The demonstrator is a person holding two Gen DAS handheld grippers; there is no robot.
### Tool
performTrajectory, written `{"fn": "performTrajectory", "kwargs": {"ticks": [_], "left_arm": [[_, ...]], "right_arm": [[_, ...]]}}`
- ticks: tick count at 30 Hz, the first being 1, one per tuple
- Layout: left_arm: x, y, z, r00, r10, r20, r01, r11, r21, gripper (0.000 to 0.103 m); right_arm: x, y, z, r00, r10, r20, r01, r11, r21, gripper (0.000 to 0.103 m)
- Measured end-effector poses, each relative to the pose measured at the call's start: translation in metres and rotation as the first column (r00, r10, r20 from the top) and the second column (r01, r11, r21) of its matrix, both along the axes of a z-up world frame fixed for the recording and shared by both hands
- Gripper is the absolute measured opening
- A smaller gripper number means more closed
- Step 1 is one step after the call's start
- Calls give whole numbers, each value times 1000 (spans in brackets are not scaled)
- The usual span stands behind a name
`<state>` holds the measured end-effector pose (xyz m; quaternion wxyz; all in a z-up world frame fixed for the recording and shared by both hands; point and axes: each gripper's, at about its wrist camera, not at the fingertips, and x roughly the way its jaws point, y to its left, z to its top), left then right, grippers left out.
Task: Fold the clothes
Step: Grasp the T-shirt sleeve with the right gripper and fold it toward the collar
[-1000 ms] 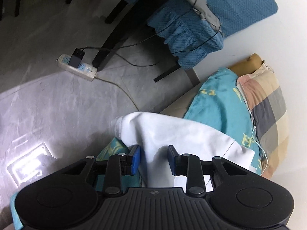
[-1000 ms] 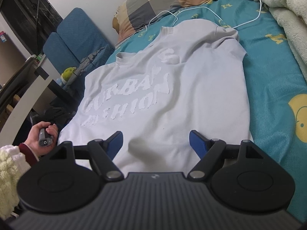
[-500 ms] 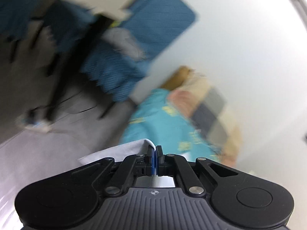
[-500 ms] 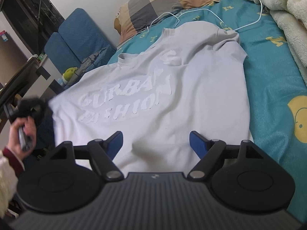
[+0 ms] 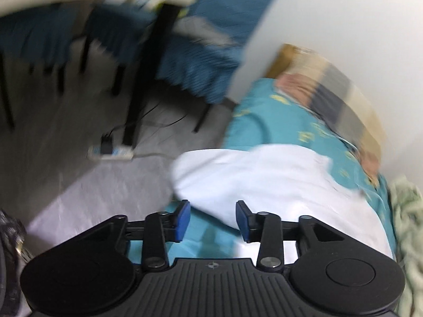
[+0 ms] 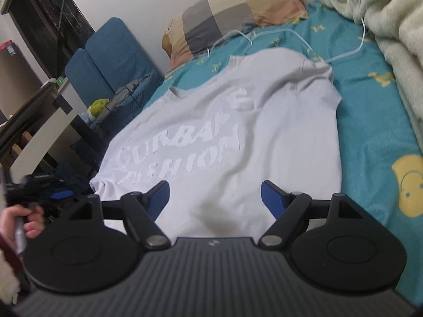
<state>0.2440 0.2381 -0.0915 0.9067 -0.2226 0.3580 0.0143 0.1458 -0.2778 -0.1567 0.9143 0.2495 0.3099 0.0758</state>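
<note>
A white T-shirt [image 6: 238, 132] with raised white lettering lies spread face up on the teal bedsheet [image 6: 370, 121]. My right gripper [image 6: 214, 195] is open and empty, low over the shirt's hem. In the blurred left wrist view the shirt [image 5: 264, 174] lies at the bed's edge. My left gripper [image 5: 212, 218] is open and empty just short of the shirt's sleeve edge. In the right wrist view, the left gripper [image 6: 53, 195] sits by the shirt's left sleeve.
A checked pillow [image 6: 238, 13] lies at the head of the bed. A fluffy pale-green blanket [image 6: 391, 21] is bunched on the right. A white hanger [image 6: 277, 37] lies above the collar. A blue chair [image 6: 113, 60], a desk and a power strip [image 5: 111, 153] stand beside the bed.
My left gripper shut on the shirt's left sleeve edge, swung it up and over, then opened and let it go. The right gripper has stayed still and open.
</note>
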Motion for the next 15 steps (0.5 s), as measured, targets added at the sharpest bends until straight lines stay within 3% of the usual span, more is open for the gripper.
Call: {"fn": "performTrajectory", "kwargs": {"ticks": [9,12,15], "left_arm": [[-83,-162,68,978,-199,60,200,980,-2,60],[-98,-203,60,971,-234,44,234,972,-8,60],[-98,-230,44,963,-267,29,266,963,45,60]], "right_arm": [[7,-39,17,997,-72,20,72,997,-6,77],[28,-70,10,991,-132,-16,132,991,29,77],[53,-98,-6,980,-196,-46,198,978,57,77]]}}
